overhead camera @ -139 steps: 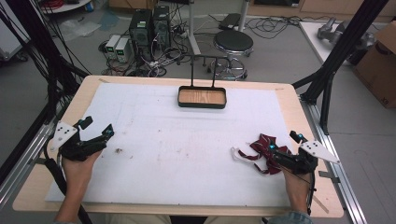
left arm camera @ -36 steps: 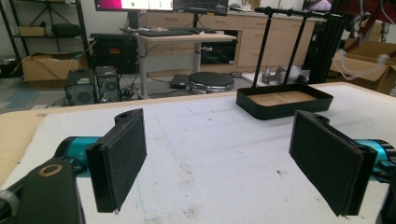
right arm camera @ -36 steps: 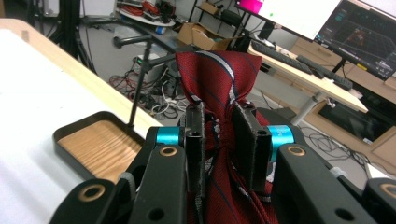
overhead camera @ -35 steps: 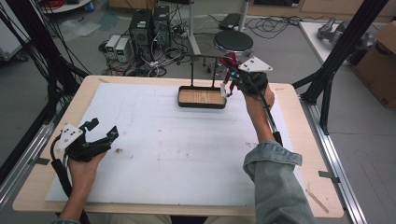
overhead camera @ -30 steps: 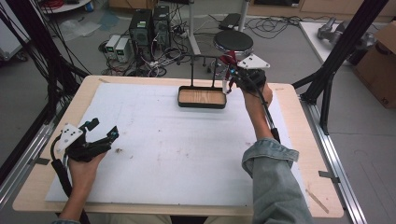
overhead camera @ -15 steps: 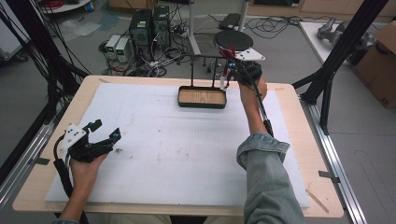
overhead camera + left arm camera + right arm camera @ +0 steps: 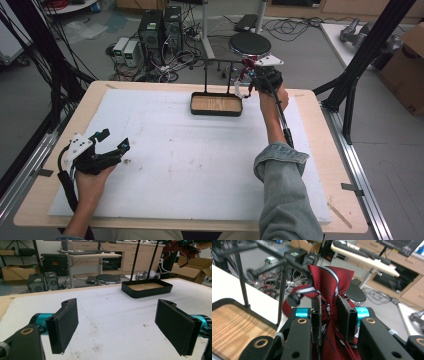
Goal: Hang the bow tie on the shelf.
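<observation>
Red tie (image 7: 329, 287) pinched in right gripper (image 7: 330, 315) beside rack post (image 7: 282, 290).

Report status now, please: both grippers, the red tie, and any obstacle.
Left gripper open, idle. Right gripper shut on red tie, beside stand. Nothing in the way.

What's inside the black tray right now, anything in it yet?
The black tray shows only its bare wood-grain floor. The right gripper holds the red striped tie up by the rack bar past the tray's right end. The near wall hides a strip of floor.
</observation>
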Tool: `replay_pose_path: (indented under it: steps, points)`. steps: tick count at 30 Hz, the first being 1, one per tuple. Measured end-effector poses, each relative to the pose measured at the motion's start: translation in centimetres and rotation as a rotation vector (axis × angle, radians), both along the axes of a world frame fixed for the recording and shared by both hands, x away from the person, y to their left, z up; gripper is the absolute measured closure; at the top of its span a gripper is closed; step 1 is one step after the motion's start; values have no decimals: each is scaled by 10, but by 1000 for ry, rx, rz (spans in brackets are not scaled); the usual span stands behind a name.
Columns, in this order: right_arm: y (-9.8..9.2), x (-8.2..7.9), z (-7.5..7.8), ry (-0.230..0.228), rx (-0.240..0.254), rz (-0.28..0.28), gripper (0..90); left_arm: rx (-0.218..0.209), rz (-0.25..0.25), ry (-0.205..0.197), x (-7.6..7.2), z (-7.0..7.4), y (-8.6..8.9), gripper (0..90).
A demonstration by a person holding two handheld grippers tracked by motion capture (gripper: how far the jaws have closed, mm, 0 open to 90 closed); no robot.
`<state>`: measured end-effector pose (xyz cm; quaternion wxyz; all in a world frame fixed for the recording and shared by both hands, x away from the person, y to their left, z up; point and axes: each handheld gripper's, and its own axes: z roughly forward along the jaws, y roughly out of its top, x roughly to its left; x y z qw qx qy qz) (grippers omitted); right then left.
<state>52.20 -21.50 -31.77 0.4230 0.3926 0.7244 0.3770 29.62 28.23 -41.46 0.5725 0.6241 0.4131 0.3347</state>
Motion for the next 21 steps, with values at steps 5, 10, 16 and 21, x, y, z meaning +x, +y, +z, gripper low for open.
replay_pose_path:
  steps: [5,10,16,21]
  points:
    - [0,5,-10,59,-2,9,741,3,-3,0,0,-1,-1,191]
    - [4,9,-18,92,7,24,738,6,-5,4,0,-1,-1,191]
    - [5,11,-22,118,26,34,732,4,-5,5,1,-2,-2,191]
    - [5,11,-22,118,42,31,721,5,-3,5,1,-2,-2,191]
